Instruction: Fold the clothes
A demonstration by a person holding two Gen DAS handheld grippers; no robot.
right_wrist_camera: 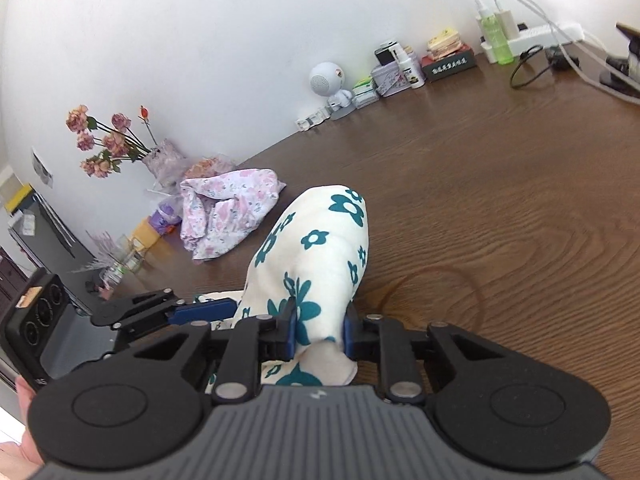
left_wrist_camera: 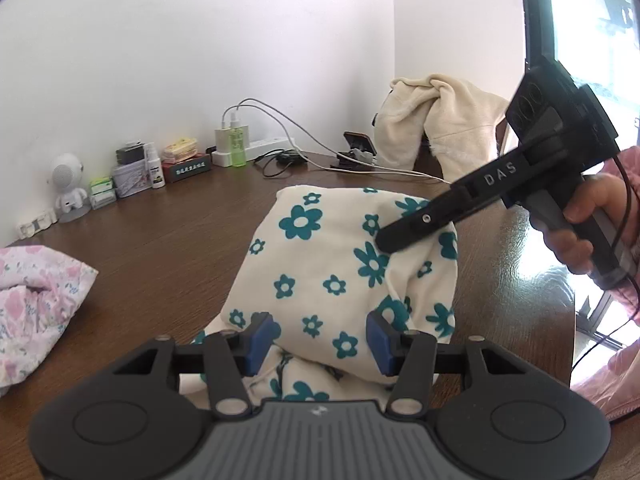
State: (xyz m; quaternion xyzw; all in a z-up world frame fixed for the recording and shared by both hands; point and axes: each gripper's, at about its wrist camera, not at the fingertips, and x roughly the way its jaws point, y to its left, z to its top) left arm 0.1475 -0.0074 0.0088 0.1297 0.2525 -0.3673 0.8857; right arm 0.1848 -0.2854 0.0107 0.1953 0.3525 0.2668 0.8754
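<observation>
Overhead — right claw (right_wrist_camera: 319, 338) on floral garment (right_wrist_camera: 316, 256)

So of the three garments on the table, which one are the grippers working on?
The cream cloth with teal flowers, in the middle. The right gripper has its jaws shut on it; the pink floral one and the plain cream one lie untouched.

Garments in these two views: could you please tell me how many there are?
3: the teal-flowered garment mid-table, pinched by the right gripper; a pink floral garment near the vase; a cream garment draped behind the table. Others may be hidden.
</observation>
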